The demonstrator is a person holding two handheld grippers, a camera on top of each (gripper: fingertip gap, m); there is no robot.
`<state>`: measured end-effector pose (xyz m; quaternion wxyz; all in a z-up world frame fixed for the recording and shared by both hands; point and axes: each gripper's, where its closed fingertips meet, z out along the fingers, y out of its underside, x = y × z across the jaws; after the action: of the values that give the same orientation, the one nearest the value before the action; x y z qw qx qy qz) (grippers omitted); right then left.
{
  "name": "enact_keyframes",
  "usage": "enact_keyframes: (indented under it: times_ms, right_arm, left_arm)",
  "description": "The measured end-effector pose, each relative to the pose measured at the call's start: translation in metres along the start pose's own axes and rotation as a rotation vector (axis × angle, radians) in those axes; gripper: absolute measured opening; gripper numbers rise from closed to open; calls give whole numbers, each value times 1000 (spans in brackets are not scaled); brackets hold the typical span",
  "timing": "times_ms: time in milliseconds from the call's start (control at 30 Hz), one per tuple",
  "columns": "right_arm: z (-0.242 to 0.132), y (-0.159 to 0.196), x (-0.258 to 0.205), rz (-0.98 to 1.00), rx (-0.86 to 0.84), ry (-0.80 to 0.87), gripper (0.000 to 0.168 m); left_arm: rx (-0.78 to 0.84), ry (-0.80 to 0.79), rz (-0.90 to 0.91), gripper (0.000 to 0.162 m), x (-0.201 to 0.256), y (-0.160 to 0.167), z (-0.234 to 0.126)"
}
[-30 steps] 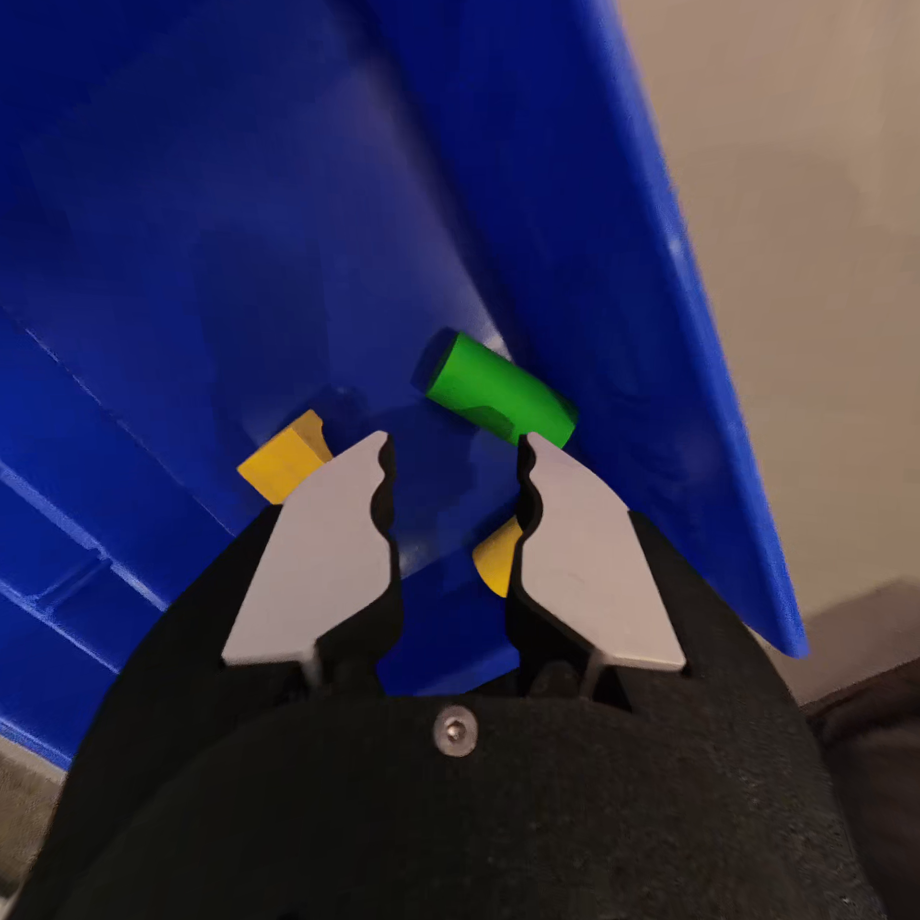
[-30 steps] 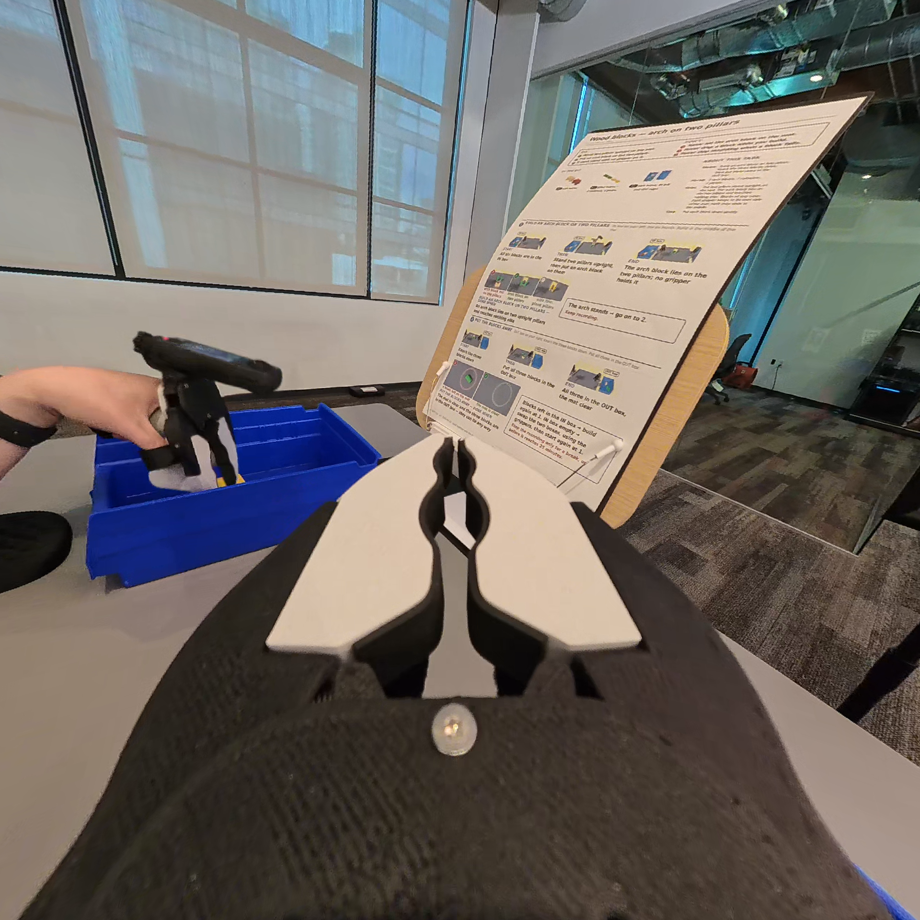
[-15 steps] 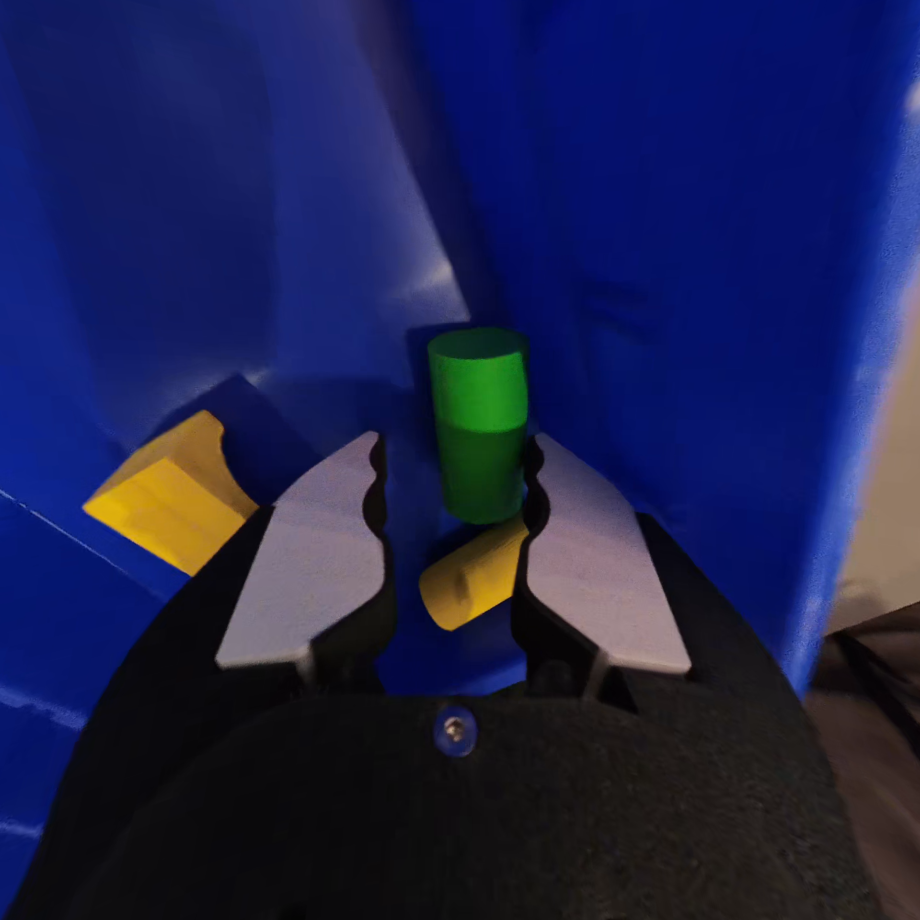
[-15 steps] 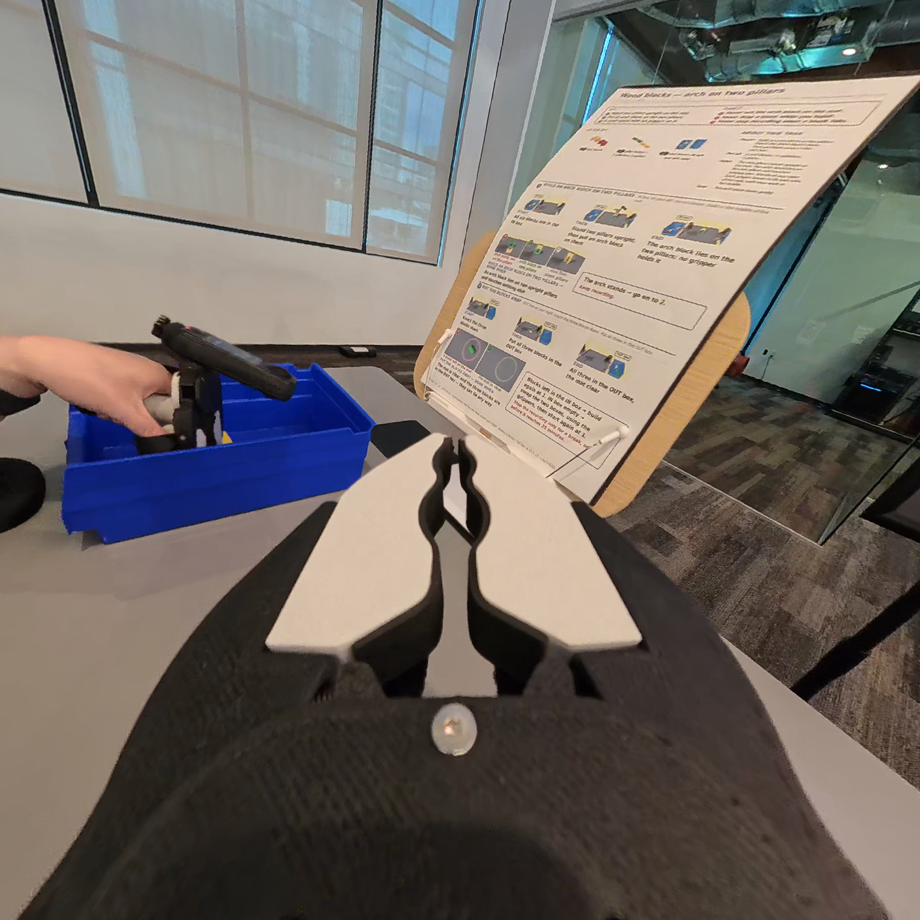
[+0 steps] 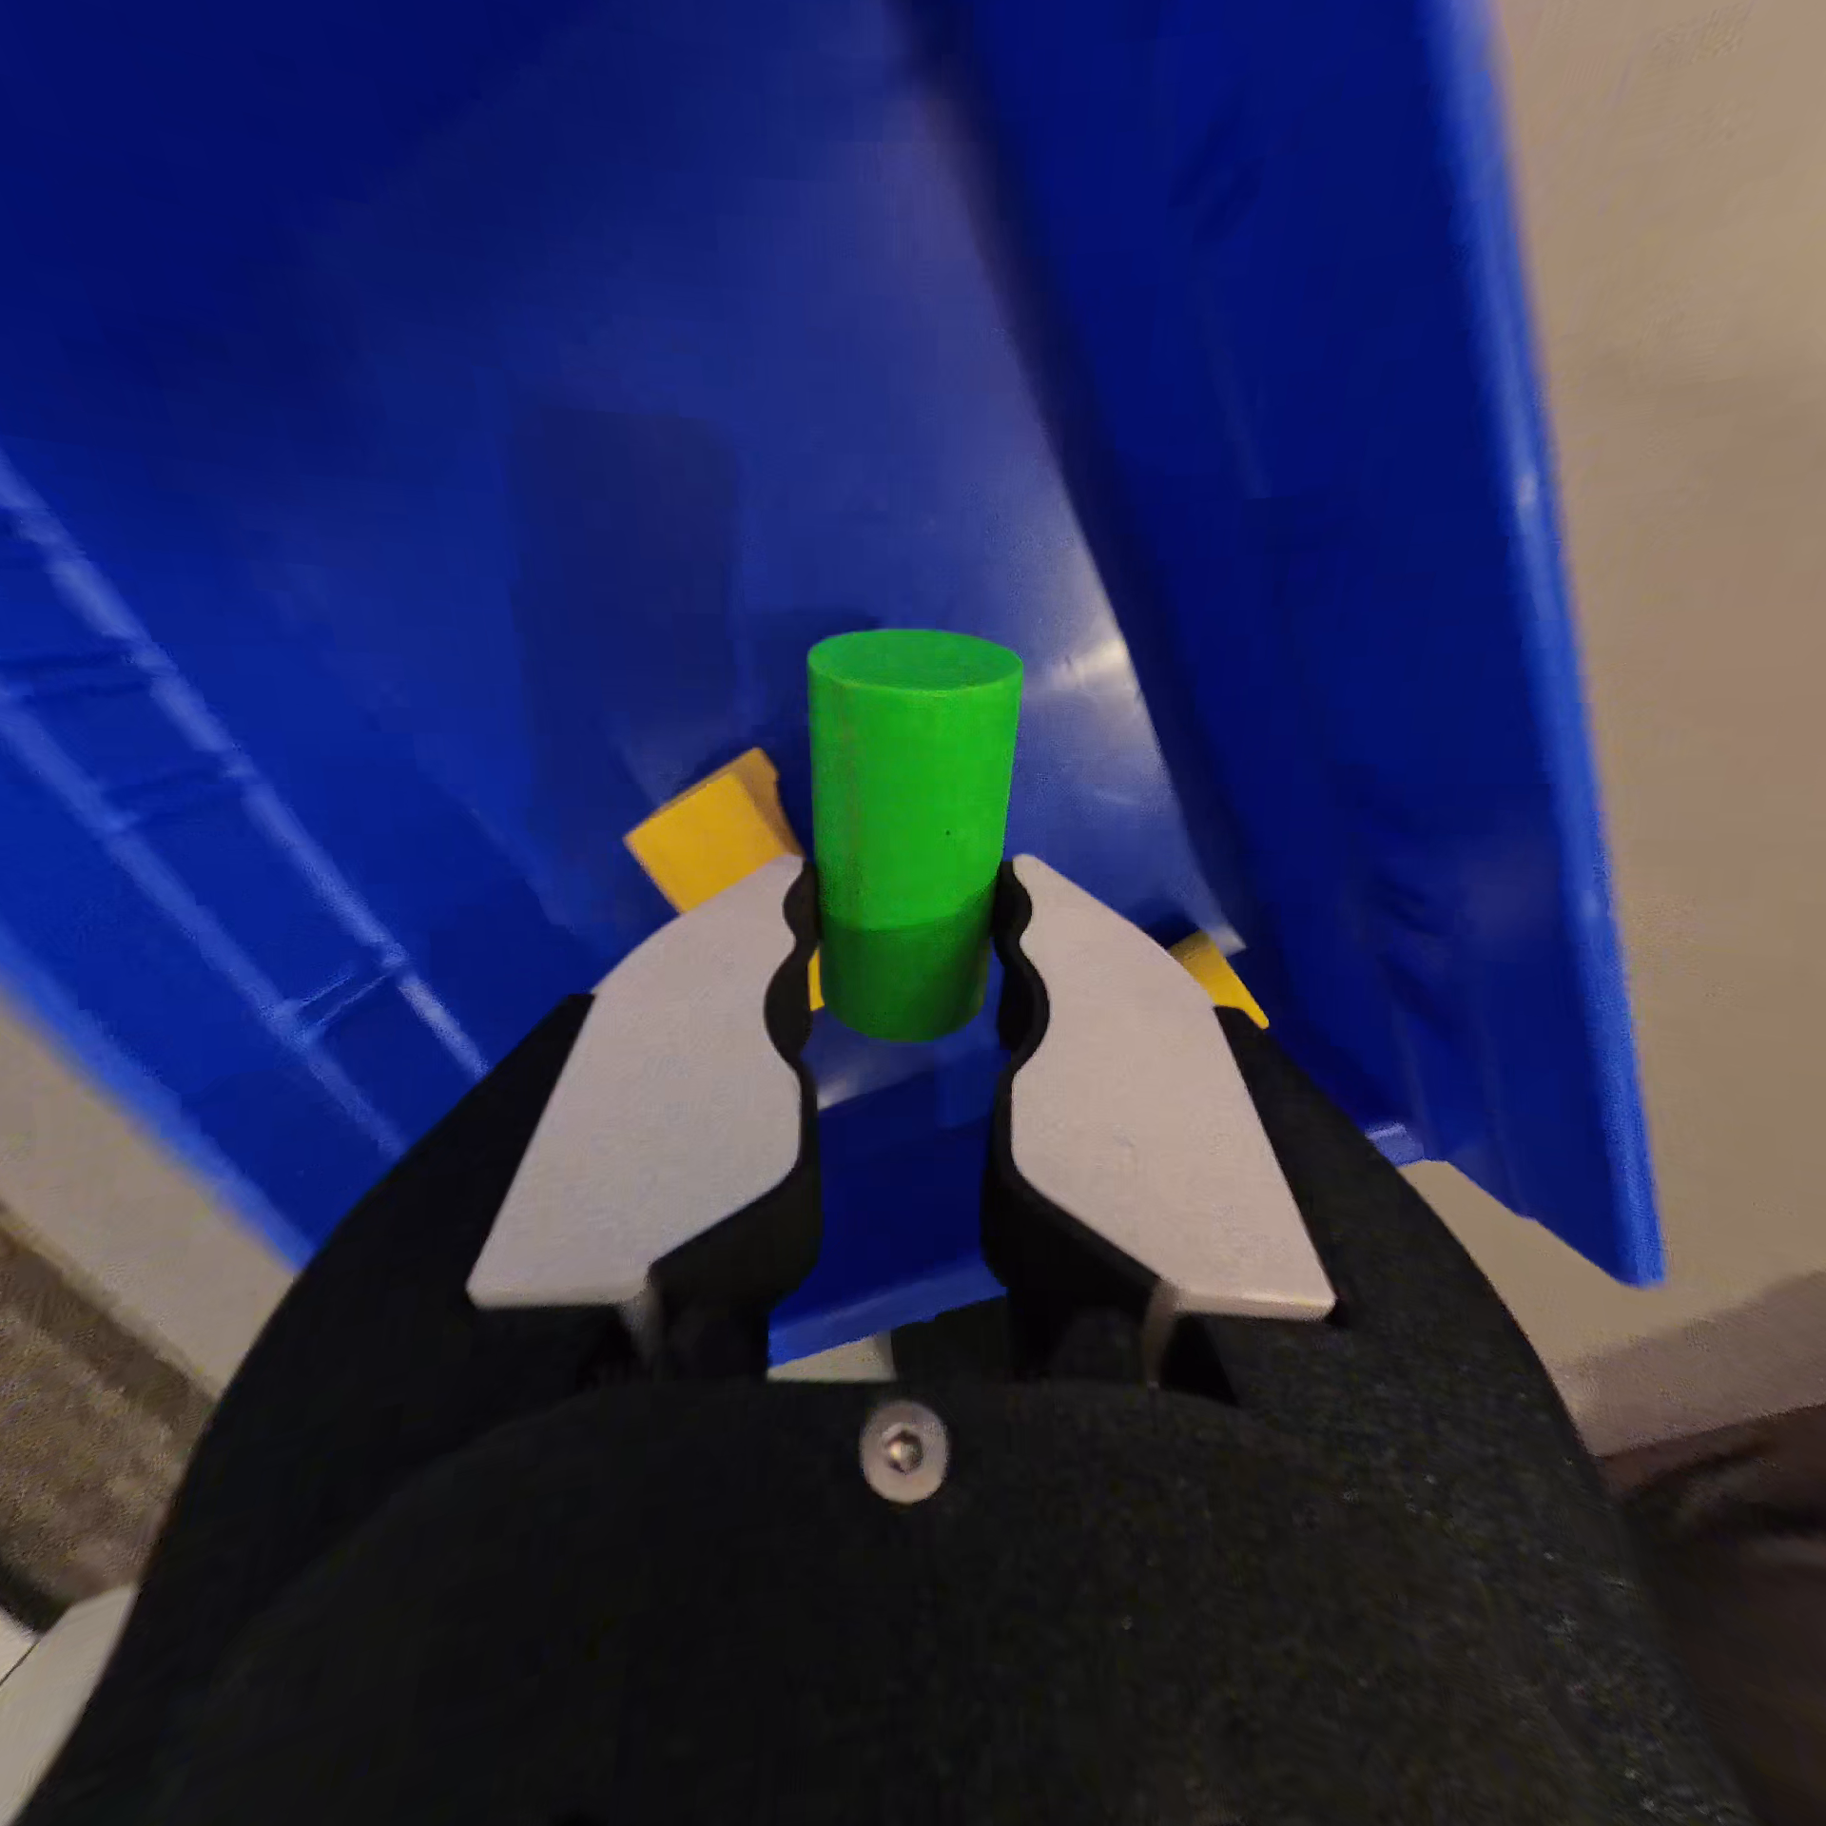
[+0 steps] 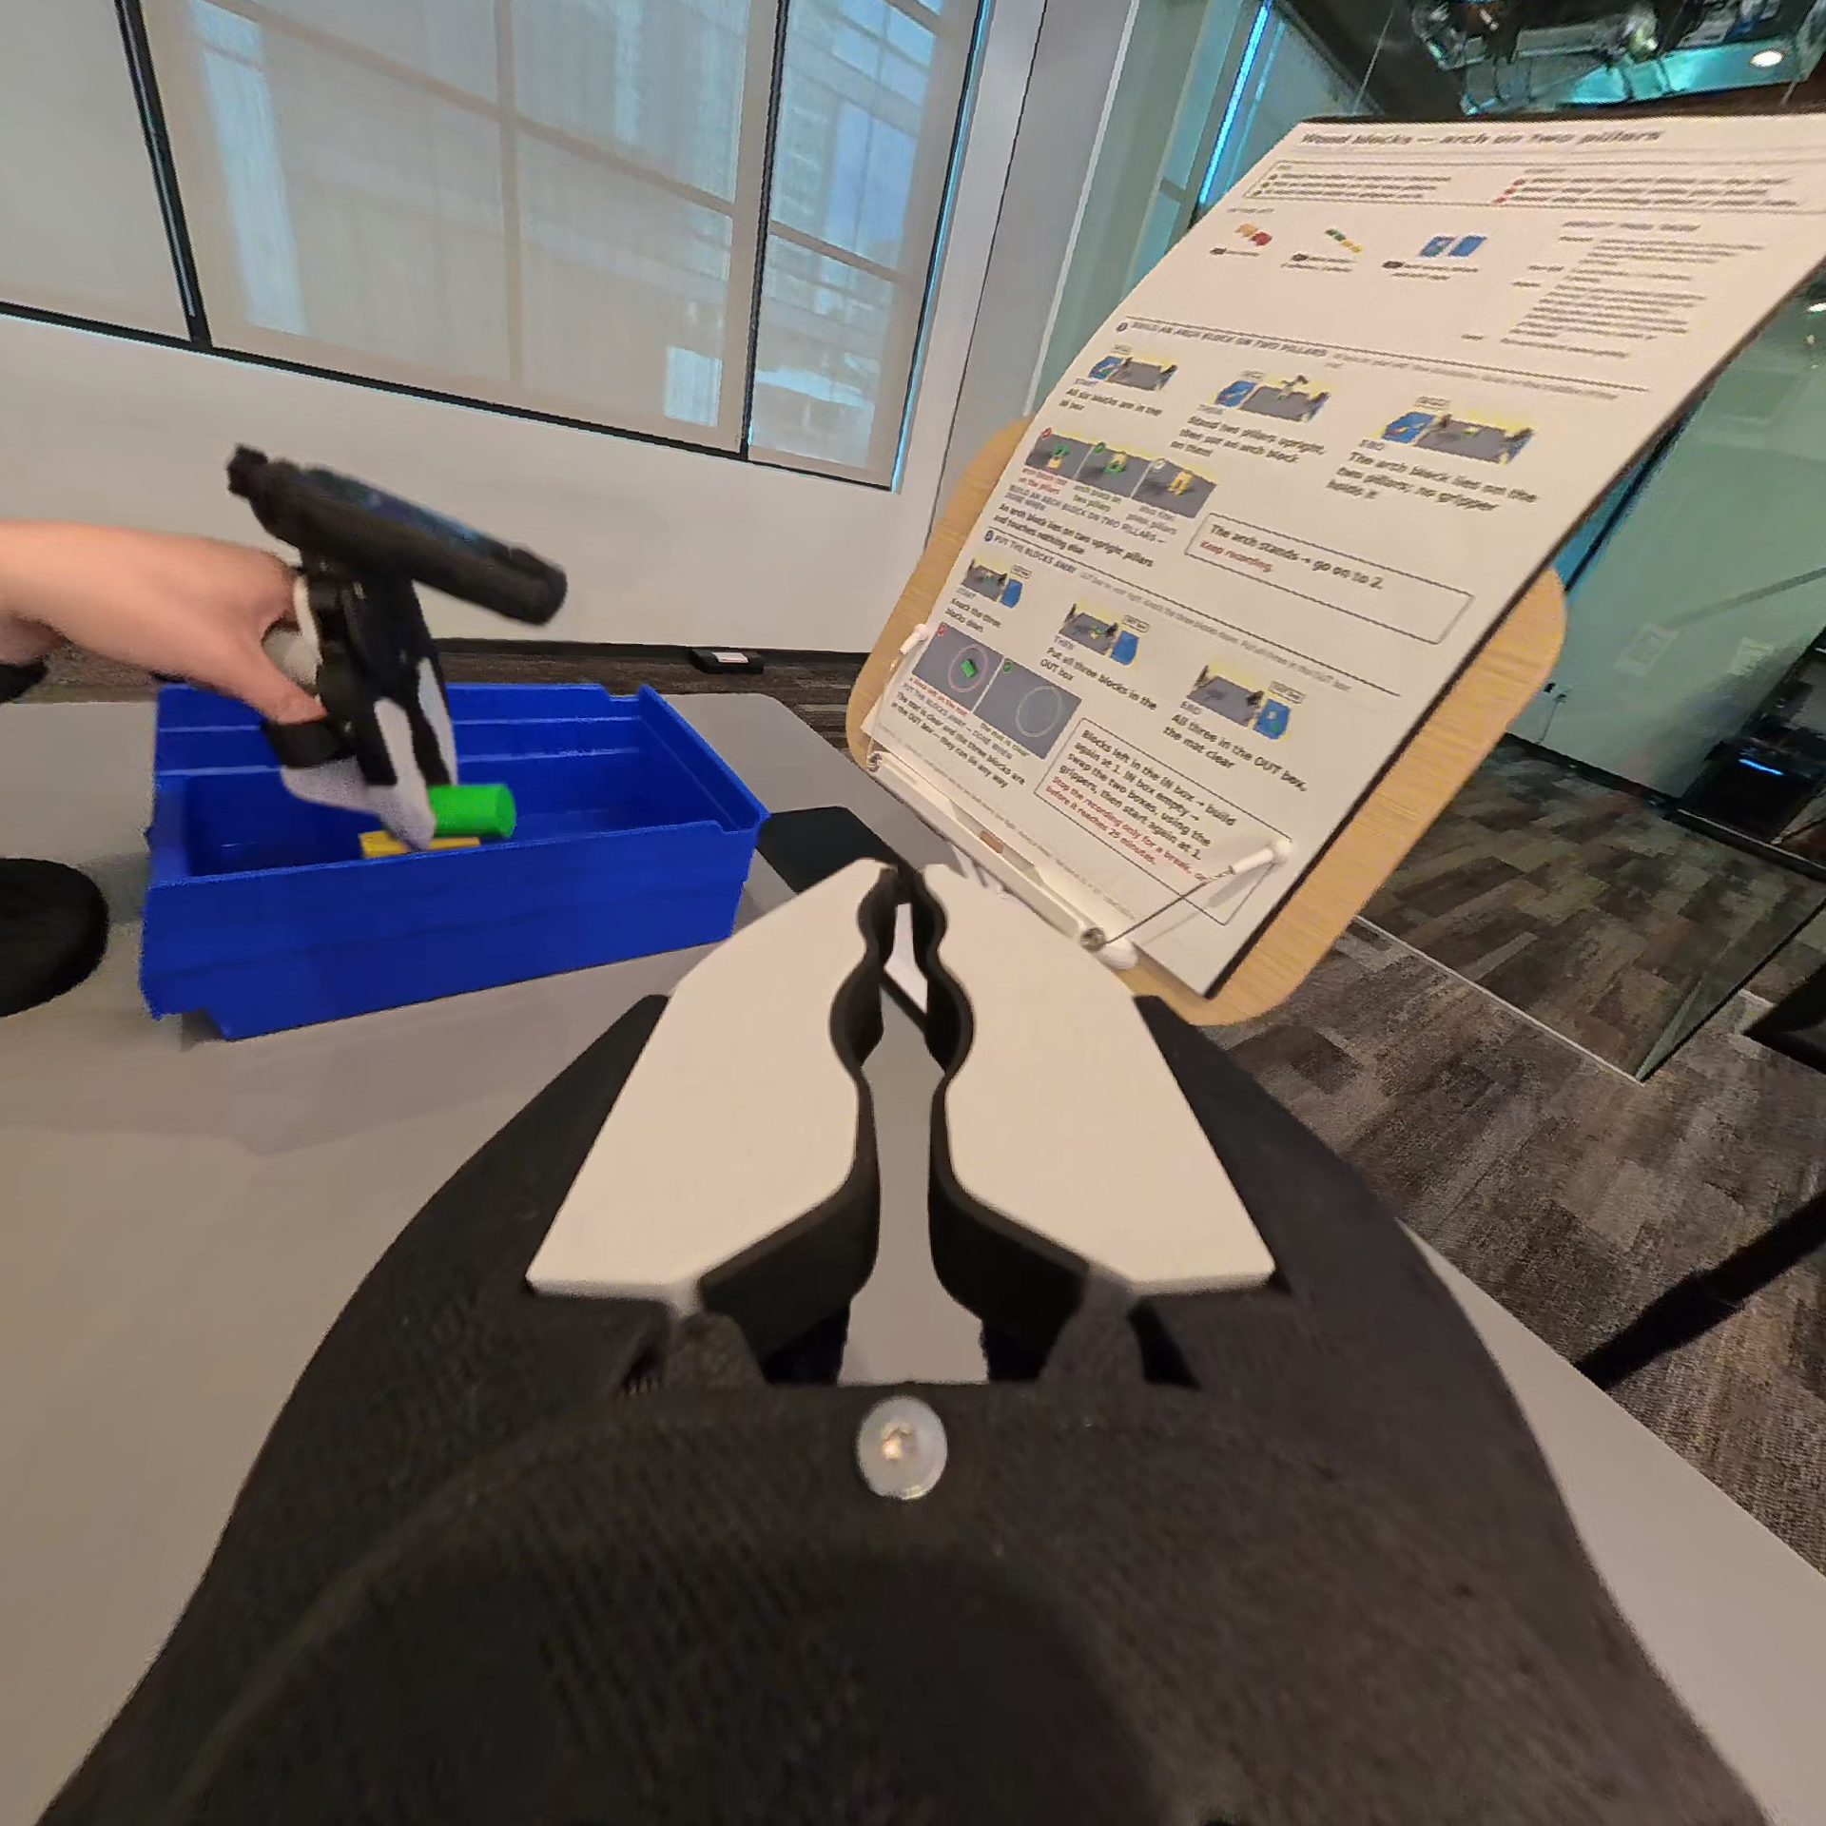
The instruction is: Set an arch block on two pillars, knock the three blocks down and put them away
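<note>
Gripping the green cylinder (image 5: pixel 904 840) by its lower end, the left hand-held gripper (image 5: pixel 904 894) hung over the blue bin (image 5: pixel 494 445). Yellow blocks (image 5: pixel 706 840) lay on the bin floor at ten and four o'clock of the cylinder. The right hand-held gripper (image 6: pixel 904 884) hovered above the grey bench (image 6: pixel 247 1136), jaws nearly closed on nothing, an instruction board (image 6: pixel 1334 514) at one o'clock.

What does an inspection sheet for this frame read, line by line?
Surface: grey table, bare in front of the bin.
Job's things: green cylinder held over the blue bin; yellow blocks lying inside.
Clutter: black pad at the table's left edge.
Grippers: left gripper clamps the cylinder; right gripper shut, empty.
Cables: nothing seen.
Surroundings: instruction board on a wooden stand, windows, carpet.
</note>
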<state>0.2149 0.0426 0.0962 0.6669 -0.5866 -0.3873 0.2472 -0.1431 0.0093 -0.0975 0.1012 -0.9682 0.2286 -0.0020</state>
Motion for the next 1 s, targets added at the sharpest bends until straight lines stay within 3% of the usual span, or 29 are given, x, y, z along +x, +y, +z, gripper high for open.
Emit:
enact_keyframes:
  times_ms: [133,267,400,500,667,800,1000]
  right_arm:
    - [12,-2,-28,5,-21,-84,5]
    - [31,-6,-78,41,-22,-230,18]
    - [48,-5,-117,174,-17,-349,36]
    - [54,-6,-135,328,-1,-452,45]
    - [53,-10,-153,521,30,-622,45]
    - [52,-7,-163,510,-2,-680,32]
    - [54,4,-167,427,-55,-662,32]
  left_arm:
    - [319,2,54,34,16,-32,-61]
    - [630,242,341,34,113,-65,-113]
    - [771,359,600,34,191,-71,-128]
    - [769,405,646,34,212,-67,-127]
    - [742,463,679,34,224,-61,-124]
    - [715,466,692,34,225,-59,-118]
    - [661,457,704,34,224,-57,-105]
